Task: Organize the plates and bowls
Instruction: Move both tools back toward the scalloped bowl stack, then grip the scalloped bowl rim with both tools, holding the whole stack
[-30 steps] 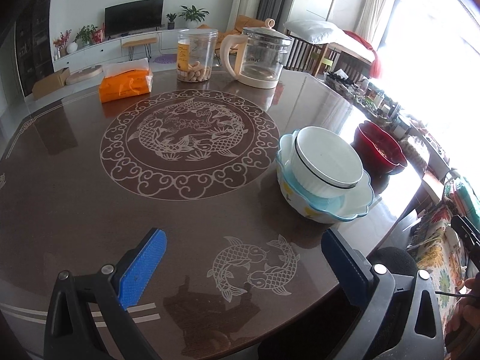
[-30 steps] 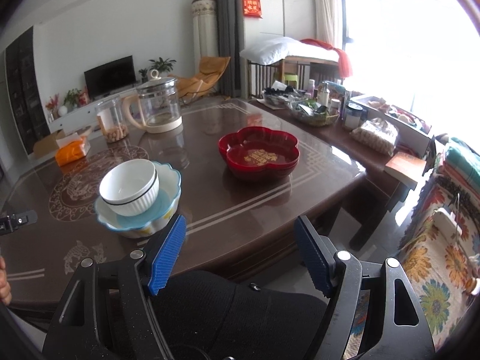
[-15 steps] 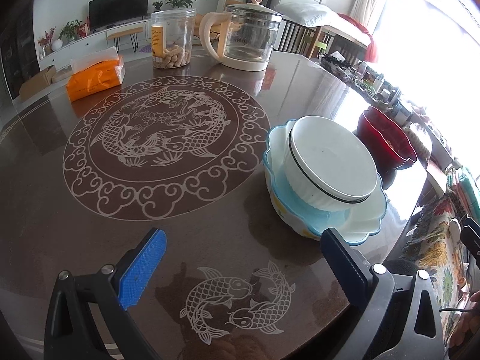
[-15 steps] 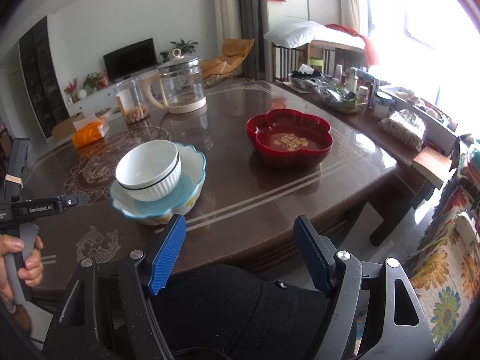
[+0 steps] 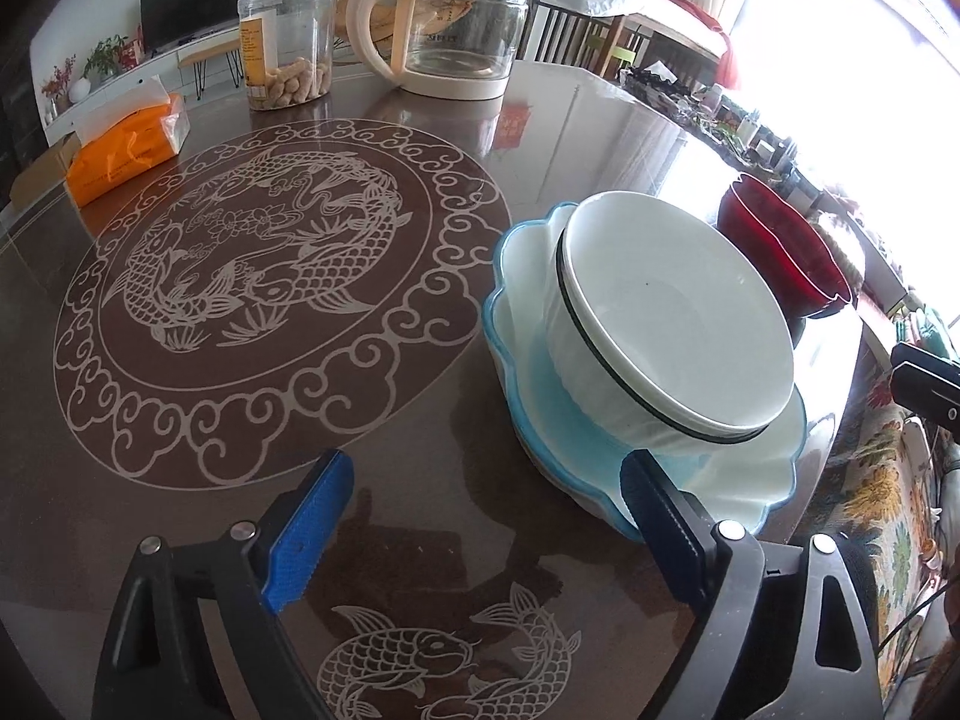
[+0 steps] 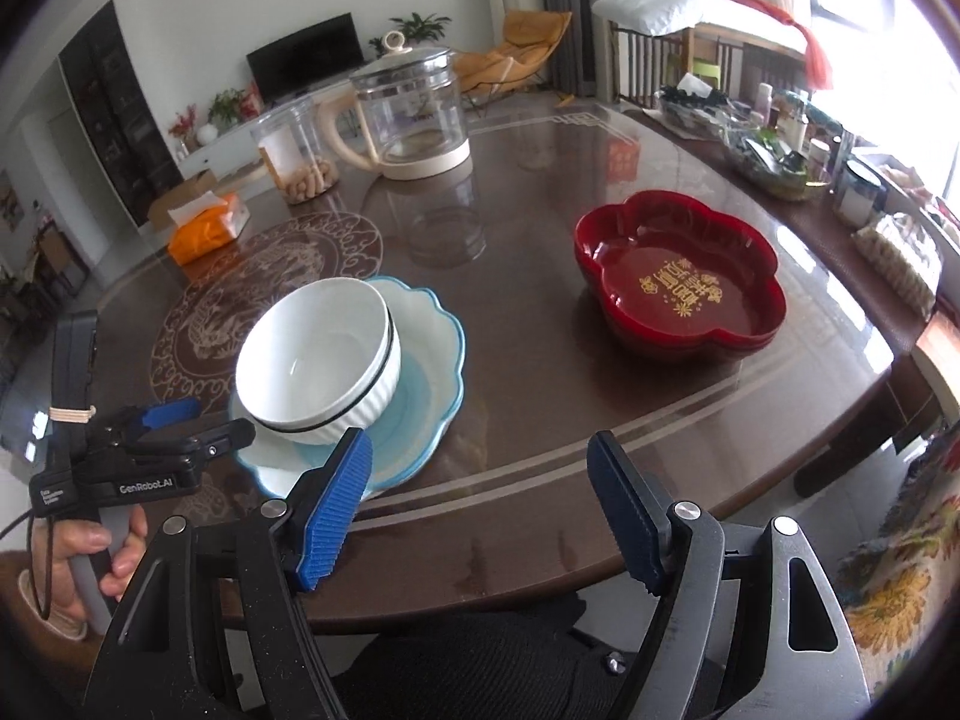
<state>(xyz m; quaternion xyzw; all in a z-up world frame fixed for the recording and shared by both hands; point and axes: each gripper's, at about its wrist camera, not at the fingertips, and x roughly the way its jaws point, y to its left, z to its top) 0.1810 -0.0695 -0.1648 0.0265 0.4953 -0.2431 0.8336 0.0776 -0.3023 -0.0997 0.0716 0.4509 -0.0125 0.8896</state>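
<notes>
A white ribbed bowl (image 5: pixel 672 324) with a black band sits tilted inside a scalloped blue-rimmed bowl (image 5: pixel 522 372) on the dark table. Both also show in the right wrist view: the white bowl (image 6: pixel 318 360) and the blue-rimmed bowl (image 6: pixel 432 348). A red flower-shaped dish (image 6: pixel 678 282) stands to their right; its edge shows in the left wrist view (image 5: pixel 780 246). My left gripper (image 5: pixel 486 522) is open and empty, its right finger at the blue-rimmed bowl's near rim. My right gripper (image 6: pixel 480 510) is open and empty over the table's front edge.
A glass kettle (image 5: pixel 456 42), a jar of peanuts (image 5: pixel 288 60) and an orange tissue pack (image 5: pixel 126 144) stand at the far side. A cluttered side table (image 6: pixel 780 144) runs along the right. The table's front edge (image 6: pixel 540 570) lies under my right gripper.
Both grippers have moved forward toward the stacked bowls. The left gripper now reaches the blue-rimmed bowl's near rim. Both stay open.
</notes>
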